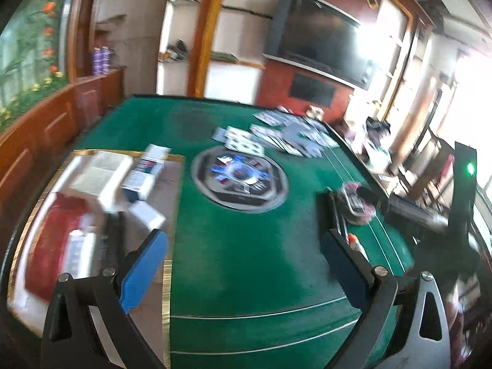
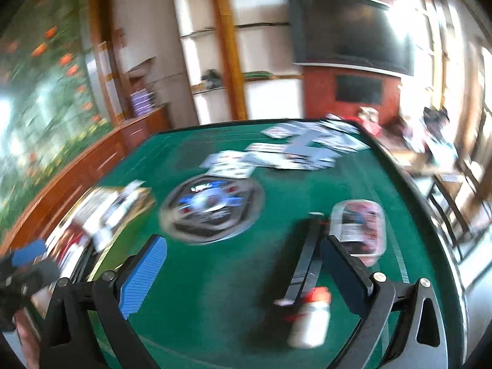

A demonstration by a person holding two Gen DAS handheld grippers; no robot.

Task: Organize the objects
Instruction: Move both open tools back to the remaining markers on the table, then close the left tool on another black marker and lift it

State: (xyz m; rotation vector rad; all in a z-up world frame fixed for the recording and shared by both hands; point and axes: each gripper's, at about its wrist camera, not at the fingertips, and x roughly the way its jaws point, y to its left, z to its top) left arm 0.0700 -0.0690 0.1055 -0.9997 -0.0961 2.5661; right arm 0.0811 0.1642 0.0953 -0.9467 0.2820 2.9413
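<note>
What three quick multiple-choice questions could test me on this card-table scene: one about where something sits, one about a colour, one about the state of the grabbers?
1. Where does the tray of boxes sit on the table?
A. left side
B. far right corner
C. dead centre

2. What colour is the white bottle's cap?
A. green
B. red
C. black

3. How do the left gripper and right gripper stand?
A. both open and empty
B. both clamped on cards
C. one holds the bottle

Answers: 1 A, the tray lies at the left edge; 2 B, the cap shows red; 3 A, green felt shows between the spread fingers.
</note>
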